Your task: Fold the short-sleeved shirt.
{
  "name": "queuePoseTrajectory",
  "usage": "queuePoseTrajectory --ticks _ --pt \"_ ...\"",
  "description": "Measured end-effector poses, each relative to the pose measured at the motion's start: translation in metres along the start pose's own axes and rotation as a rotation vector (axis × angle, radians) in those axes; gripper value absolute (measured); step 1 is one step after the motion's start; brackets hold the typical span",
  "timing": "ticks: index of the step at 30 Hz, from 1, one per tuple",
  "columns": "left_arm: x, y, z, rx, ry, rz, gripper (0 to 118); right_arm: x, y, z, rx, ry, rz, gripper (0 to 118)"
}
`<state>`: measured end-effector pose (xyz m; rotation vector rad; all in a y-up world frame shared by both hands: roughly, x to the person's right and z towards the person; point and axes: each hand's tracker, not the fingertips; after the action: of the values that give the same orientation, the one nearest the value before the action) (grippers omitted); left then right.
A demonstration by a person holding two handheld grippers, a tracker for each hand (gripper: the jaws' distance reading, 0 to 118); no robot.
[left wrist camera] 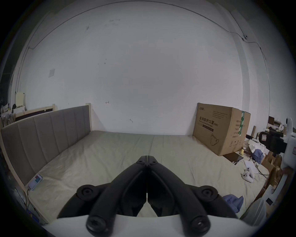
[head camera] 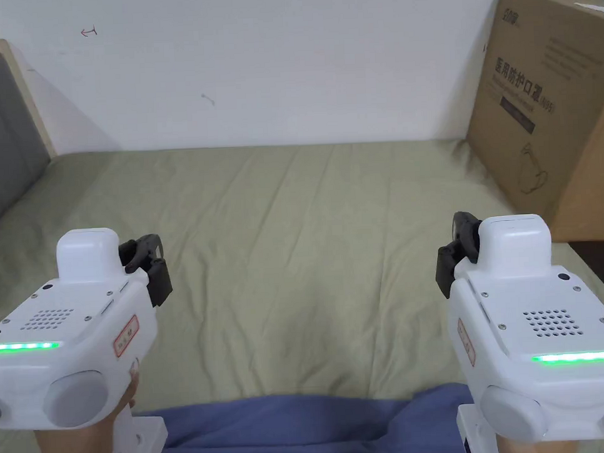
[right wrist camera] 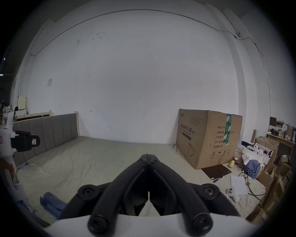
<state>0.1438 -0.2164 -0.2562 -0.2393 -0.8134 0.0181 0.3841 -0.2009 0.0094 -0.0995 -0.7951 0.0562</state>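
bedding: an olive-green sheet [head camera: 307, 236] covers the mattress, creased in long shallow ridges, bare across its middle. grey padded headboard [head camera: 2, 130] runs along the 9 o'clock side in the head view; a plain white wall [head camera: 275, 62] with a few small marks closes off 12 o'clock. large cardboard box [head camera: 552, 100] stands on the sheet at 2 o'clock, against the wall.

left gripper [head camera: 147, 268] is held above the sheet at 8 o'clock, right gripper [head camera: 457, 258] at 4 o'clock, well apart, both pointing toward the wall. in the left gripper view its own jaws meet at the tips [left wrist camera: 147, 158], nothing between them. in the right gripper view the jaws likewise meet tip to tip [right wrist camera: 148, 156], empty. green light strips glow on both housings.

short-sleeved shirt [head camera: 303, 430], blue, lies bunched on the near edge of the sheet at 6 o'clock in the head view, between and below the two grippers, touching neither. in the left gripper view it shows at 4 o'clock [left wrist camera: 233, 202]; in the right gripper view at 8 o'clock [right wrist camera: 52, 203].

other items: a phone [left wrist camera: 35, 182] lies on the sheet by the foot of the headboard at 8 o'clock in the left gripper view. a dark flat tablet [right wrist camera: 216, 171], a sheet of paper [right wrist camera: 238, 184] and a white controller [right wrist camera: 233, 194] lie on the sheet near the box at 4 o'clock in the right gripper view. cartons and clutter crowd the floor beyond that edge.
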Motion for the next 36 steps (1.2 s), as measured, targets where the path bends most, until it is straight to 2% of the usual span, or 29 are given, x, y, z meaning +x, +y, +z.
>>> queuePoseTrajectory --ticks 4,9,18,21,22,25,26,28,33,34,36 --pt "-0.033 -0.008 -0.003 -0.090 -0.043 0.116 0 -0.003 0.000 -0.002 -0.013 0.013 -0.002 0" --pt "-0.106 -0.030 -0.003 -0.295 -0.166 0.361 0 -0.008 -0.004 -0.007 -0.041 0.032 0.010 0" --pt "-0.213 -0.096 -0.005 -0.726 -0.209 0.565 0 -0.024 -0.021 -0.024 -0.108 0.066 0.059 0" --pt "-0.227 -0.120 -0.009 -0.790 -0.177 0.622 3 -0.031 -0.029 -0.030 -0.140 0.063 0.088 0" --pt "-0.230 -0.129 -0.011 -0.798 -0.173 0.636 17 -0.033 -0.033 -0.032 -0.152 0.063 0.087 0" --pt "-0.233 -0.150 -0.020 -0.823 -0.168 0.676 95 -0.038 -0.041 -0.034 -0.186 0.059 0.078 0" --pt "-0.232 -0.157 -0.024 -0.833 -0.169 0.690 95 -0.041 -0.043 -0.034 -0.197 0.058 0.077 0" --pt "-0.230 -0.168 -0.029 -0.840 -0.171 0.698 106 -0.044 -0.048 -0.035 -0.213 0.055 0.078 0" --pt "-0.223 -0.188 -0.048 -0.873 -0.209 0.686 104 -0.051 -0.055 -0.036 -0.248 0.058 0.087 0" --pt "-0.219 -0.192 -0.052 -0.879 -0.213 0.672 97 -0.051 -0.055 -0.036 -0.253 0.057 0.091 0" --pt "-0.213 -0.200 -0.056 -0.896 -0.212 0.656 72 -0.051 -0.056 -0.036 -0.260 0.055 0.099 0"
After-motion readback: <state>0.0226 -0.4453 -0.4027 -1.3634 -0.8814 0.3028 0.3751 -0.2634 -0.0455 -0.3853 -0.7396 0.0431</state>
